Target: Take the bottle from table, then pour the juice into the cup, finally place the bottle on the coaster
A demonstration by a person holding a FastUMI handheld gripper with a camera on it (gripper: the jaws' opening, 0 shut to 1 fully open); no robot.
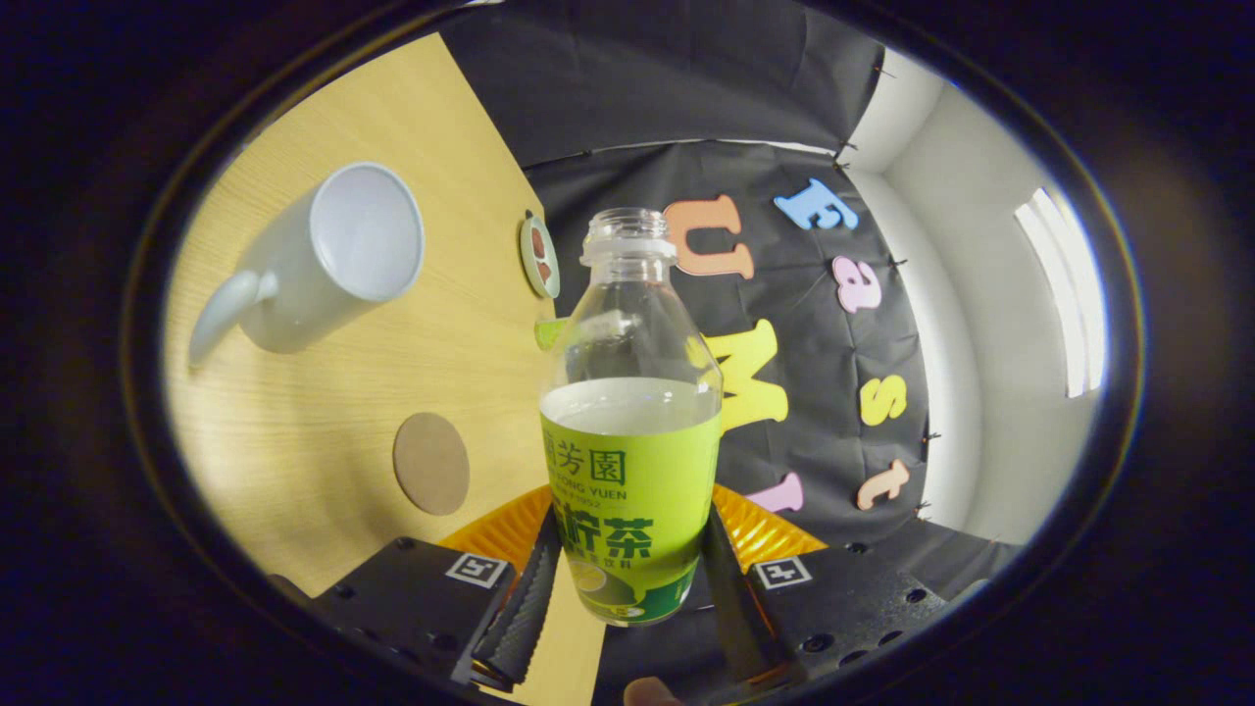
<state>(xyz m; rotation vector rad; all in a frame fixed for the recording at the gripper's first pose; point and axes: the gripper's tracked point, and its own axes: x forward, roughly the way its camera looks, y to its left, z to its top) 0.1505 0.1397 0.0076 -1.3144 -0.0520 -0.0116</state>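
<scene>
Between the tongs, both fingers pressing: bottle.

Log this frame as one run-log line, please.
phase: bottle lifted, tilted | gripper: shut on bottle | cap: off | cup: looks empty | coaster: bare

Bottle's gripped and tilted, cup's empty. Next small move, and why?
Probably carry the bottle toward the cup until its open neck is over the rim. The gripper fingers clamp it, the cap is off, and the cup lies well off to one side.
</scene>
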